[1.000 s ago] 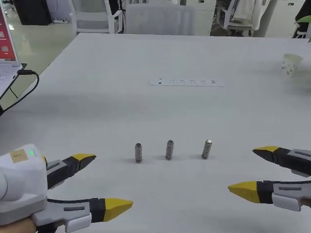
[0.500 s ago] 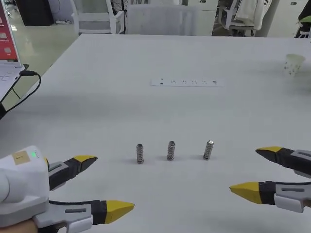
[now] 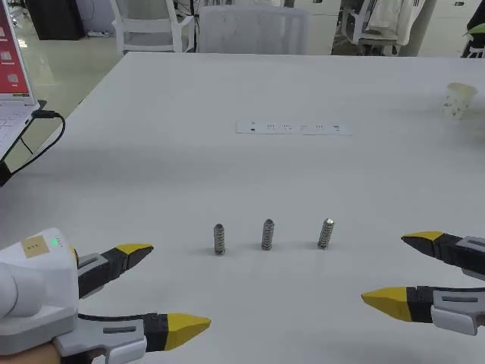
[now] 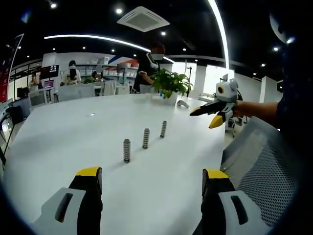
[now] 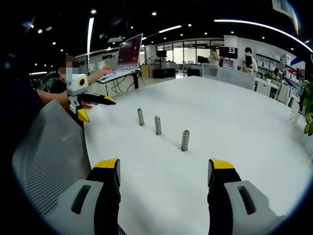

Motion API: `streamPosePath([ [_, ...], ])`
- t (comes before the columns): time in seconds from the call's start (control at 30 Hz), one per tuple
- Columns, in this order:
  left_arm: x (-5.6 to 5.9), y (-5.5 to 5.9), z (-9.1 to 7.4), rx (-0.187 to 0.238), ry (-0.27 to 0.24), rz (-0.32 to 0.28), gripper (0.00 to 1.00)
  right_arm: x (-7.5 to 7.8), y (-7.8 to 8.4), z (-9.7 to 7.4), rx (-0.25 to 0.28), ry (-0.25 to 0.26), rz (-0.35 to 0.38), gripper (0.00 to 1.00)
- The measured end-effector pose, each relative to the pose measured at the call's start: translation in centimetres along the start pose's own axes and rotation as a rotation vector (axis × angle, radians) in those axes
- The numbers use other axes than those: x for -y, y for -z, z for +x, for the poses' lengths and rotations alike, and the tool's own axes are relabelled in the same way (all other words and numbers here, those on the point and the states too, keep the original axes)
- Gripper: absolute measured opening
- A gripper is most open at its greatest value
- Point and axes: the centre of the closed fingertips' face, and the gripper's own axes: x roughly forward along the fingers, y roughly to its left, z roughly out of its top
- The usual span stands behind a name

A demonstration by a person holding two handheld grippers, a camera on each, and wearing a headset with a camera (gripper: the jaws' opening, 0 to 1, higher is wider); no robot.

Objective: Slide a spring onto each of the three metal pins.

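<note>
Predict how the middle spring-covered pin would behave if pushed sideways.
The middle pin stands tall and thin on a narrow base, so it would probably topple rather than slide. Being round, it could then roll on the smooth table. Its small size suggests it is light.

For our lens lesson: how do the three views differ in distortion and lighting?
Head view: table edges straight, light soft and even, only faint shadows at the springs. Left and right gripper views: fisheye bends the table edge and ceiling light strips.
</note>
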Motion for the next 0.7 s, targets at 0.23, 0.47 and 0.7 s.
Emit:
streamPosePath([
  [0.23,-0.08,-0.08,-0.04,0.004,-0.004,-0.001,0.81,0.05,-0.28,0.23,0.003,-0.003,-0.003,0.73],
  [0.47,-0.1,-0.02,-0.03,0.003,-0.003,-0.003,0.81,-0.09,-0.1,0.39,-0.005,-0.007,-0.002,0.72],
  [0.7,-0.07,-0.04,-0.03,0.003,-0.003,-0.003,0.81,-0.13,0.17,0.37,-0.011,-0.007,0.001,0.72],
])
